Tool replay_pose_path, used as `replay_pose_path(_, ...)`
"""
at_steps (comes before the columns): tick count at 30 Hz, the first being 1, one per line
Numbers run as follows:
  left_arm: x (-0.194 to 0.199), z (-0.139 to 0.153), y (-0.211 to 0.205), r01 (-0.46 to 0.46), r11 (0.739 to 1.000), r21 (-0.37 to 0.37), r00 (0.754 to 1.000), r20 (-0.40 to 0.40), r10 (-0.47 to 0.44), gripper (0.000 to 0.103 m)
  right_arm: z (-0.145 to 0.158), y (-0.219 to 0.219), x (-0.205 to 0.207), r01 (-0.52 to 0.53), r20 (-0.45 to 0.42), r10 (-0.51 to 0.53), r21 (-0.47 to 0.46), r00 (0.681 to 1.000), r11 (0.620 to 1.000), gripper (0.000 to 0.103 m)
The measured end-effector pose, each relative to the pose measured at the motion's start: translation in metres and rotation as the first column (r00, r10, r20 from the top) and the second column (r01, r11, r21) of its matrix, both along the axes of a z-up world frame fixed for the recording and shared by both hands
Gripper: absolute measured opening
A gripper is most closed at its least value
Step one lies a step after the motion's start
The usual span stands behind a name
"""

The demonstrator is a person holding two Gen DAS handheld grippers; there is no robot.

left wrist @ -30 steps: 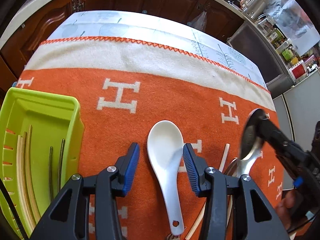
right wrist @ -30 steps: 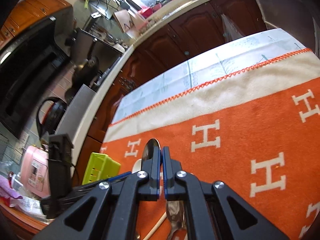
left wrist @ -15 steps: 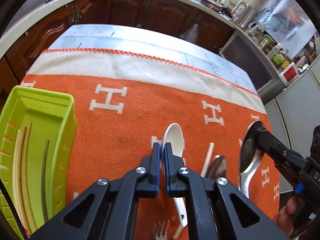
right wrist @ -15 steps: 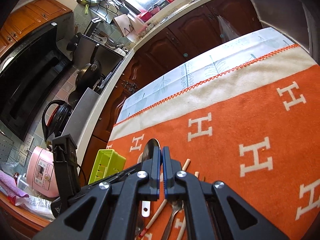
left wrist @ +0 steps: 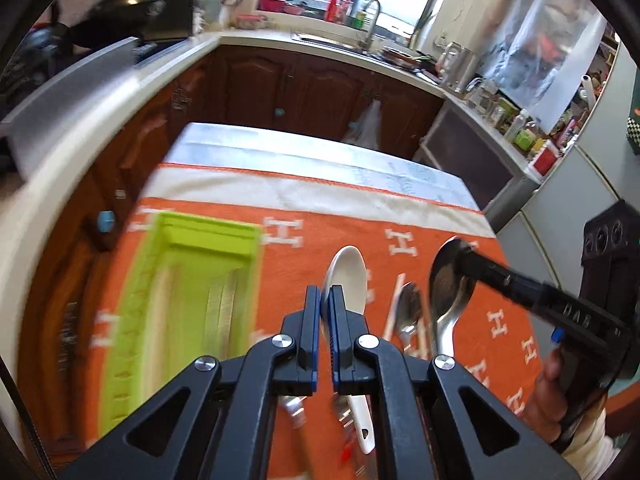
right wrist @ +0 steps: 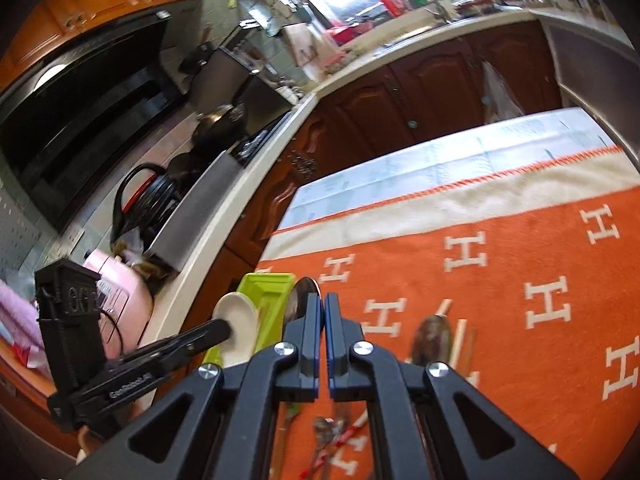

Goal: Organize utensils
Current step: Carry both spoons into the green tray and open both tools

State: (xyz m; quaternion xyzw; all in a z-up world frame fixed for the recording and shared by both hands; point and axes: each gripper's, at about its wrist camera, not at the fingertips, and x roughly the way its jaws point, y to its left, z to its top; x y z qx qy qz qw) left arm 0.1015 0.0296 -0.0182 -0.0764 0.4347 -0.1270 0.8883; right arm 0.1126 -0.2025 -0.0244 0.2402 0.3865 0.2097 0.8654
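Observation:
My left gripper (left wrist: 325, 292) is shut on a white ceramic spoon (left wrist: 347, 276), held clear above the orange cloth (left wrist: 320, 236); its handle hangs down behind the jaws. My right gripper (right wrist: 322, 300) is shut on a large metal spoon (right wrist: 301, 295), also lifted. From the left wrist view that metal spoon (left wrist: 448, 280) and the right gripper (left wrist: 466, 258) are on the right. The right wrist view shows the left gripper (right wrist: 224, 330) with the white spoon (right wrist: 236, 328) at left. A lime green basket (left wrist: 140, 300) holding chopsticks sits on the cloth's left.
A smaller metal spoon (right wrist: 432, 340) and wooden chopsticks (right wrist: 460, 336) lie on the cloth, with forks (right wrist: 326, 432) nearer me. Brown cabinets (left wrist: 300, 88) and a counter ring the table. A hand (left wrist: 548, 396) holds the right gripper.
The left jaws closed on the white spoon and lifted it off the cloth. Both grippers rose with their spoons, and the left view shifted toward the green basket.

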Motion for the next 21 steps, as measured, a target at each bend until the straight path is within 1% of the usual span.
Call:
replay_pose_path(5,-0.035,0.021,0.046,-0.06,0.997,0.055,0.998,0.039,0.058,0.002,0.021,0.041,-0.004,-0.054,0.036,0.056,-0.04,0.998,0.998,0.002)
replay_pose_path(10,-0.055,0.021,0.079,-0.107,0.991,0.085,0.994,0.037,0.105,0.002,0.028,0.09,0.0,-0.113,0.05,0.118,-0.098,0.992,0.989,0.002)
replay_pose_path(13,-0.06,0.008,0.093,-0.127,0.987,0.098,0.992,0.016,0.126,0.002,0.025,0.119,0.005,-0.141,0.053,0.151,-0.15,0.987,0.978,0.002)
replay_pose_path(15,-0.06,-0.004,0.098,-0.132,0.986,0.104,0.991,-0.004,0.133,0.002,0.018,0.136,0.01,-0.163,0.045,0.174,-0.186,0.984,0.969,0.002)
replay_pose_path(20,-0.052,-0.041,0.108,-0.124,0.99,0.066,0.988,-0.084,0.13,0.002,-0.005,0.165,0.021,-0.192,0.026,0.209,-0.297,0.978,0.935,0.002)
replay_pose_path(21,-0.048,-0.046,0.104,-0.121,0.991,0.063,0.987,-0.095,0.127,0.002,-0.008,0.168,0.023,-0.196,0.023,0.214,-0.313,0.977,0.929,0.002)
